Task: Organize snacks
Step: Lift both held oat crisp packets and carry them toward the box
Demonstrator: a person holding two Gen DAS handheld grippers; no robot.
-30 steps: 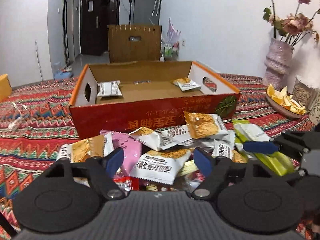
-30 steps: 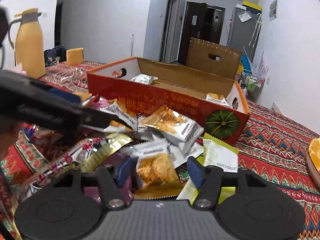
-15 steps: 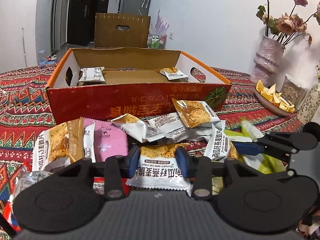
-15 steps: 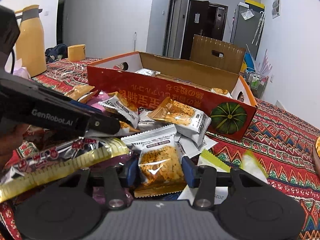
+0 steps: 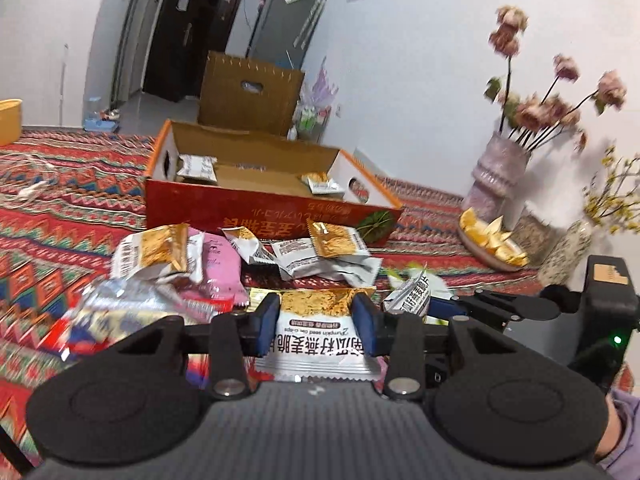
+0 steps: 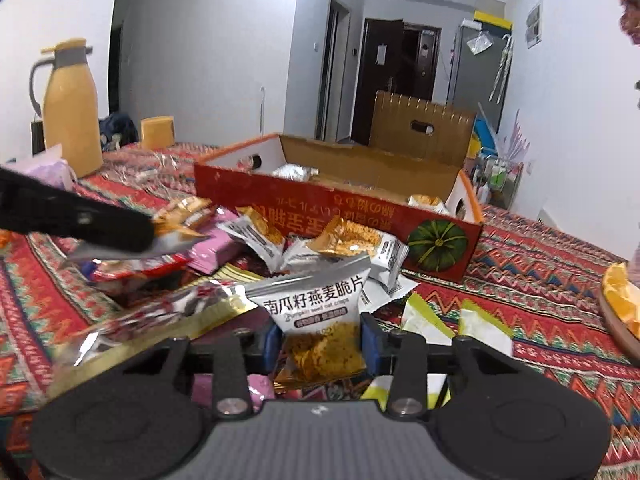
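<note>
Left wrist view shows the left gripper [image 5: 316, 326] squeezing a pumpkin crisp packet [image 5: 316, 338], while the right gripper [image 6: 320, 346] is closing on its own crisp packet [image 6: 320, 320], so I think both go into the box [image 5: 276, 208] next.

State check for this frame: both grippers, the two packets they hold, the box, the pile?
left gripper: shut on oat crisp packet
right gripper: closing, pads on second oat crisp packet
cardboard box: open, a few packets inside
snack pile: loose on the tablecloth before the box
</note>
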